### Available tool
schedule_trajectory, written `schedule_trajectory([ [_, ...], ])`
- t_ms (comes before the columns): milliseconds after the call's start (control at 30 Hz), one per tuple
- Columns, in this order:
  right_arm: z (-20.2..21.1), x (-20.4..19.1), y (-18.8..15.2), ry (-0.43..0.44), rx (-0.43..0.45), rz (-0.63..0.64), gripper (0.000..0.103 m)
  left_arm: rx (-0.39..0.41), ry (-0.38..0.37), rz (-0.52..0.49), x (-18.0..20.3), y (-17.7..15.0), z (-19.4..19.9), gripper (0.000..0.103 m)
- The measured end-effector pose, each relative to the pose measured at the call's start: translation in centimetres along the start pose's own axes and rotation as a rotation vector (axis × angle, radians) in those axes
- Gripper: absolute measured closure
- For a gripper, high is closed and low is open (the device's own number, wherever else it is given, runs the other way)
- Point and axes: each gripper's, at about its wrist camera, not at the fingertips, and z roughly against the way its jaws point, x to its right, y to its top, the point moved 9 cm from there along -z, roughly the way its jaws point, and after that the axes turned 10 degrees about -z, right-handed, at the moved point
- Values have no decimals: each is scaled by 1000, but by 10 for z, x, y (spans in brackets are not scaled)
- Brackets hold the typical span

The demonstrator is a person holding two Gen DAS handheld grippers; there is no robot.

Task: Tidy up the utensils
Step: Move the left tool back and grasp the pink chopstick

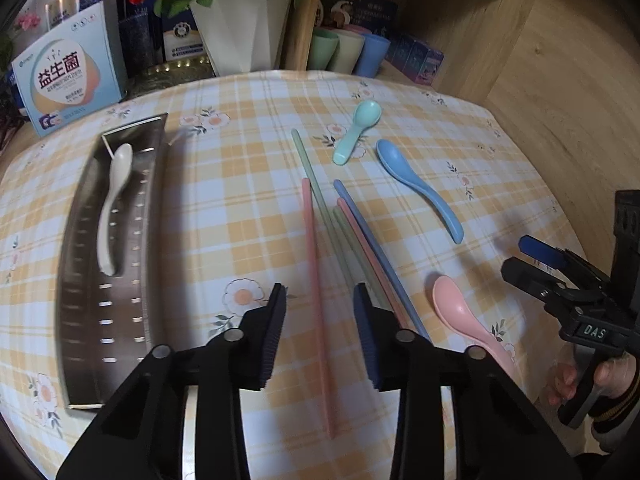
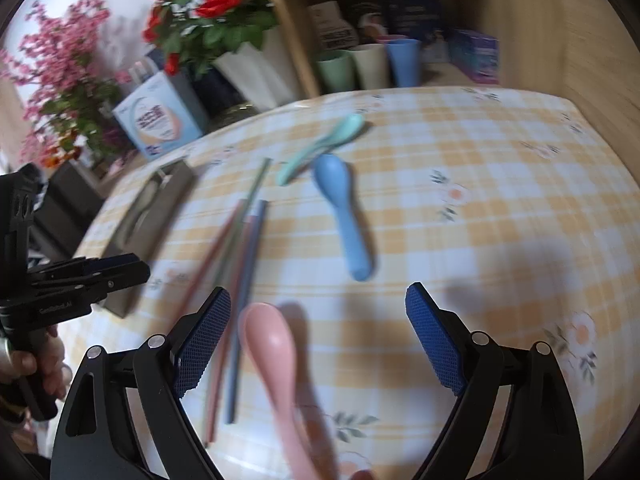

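A pink chopstick [image 1: 316, 300] lies on the checked cloth between the jaws of my left gripper [image 1: 320, 300]; the pads stand clear of it on both sides. More chopsticks [image 1: 360, 240], green, pink and blue, lie just to its right. A steel tray [image 1: 120, 320] at the left holds a cream spoon [image 1: 114, 208]. A mint spoon [image 1: 358, 128] and a blue spoon [image 1: 416, 188] lie farther back. My right gripper [image 2: 318, 296] is wide open over the bowl of the pink spoon [image 2: 272, 344] without touching it.
A white flower pot [image 1: 240, 32], printed boxes [image 1: 68, 80] and three cups [image 1: 348, 52] stand along the back edge. A wooden shelf wall [image 1: 560, 100] closes off the right side. A hand [image 1: 568, 380] holds the right gripper's handle.
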Motion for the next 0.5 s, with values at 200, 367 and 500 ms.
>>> schedule_trajectory([
  [200, -2, 14, -5, 9, -19, -28, 17, -50, 20, -16, -2, 6, -33, 81],
  [367, -3, 18, -3, 23, -18, -33, 17, -81, 39, -33, -3, 10, -52, 83],
  [500, -4, 20, -3, 31, -22, -44, 17, -97, 56, -54, -1, 12, -61, 85],
])
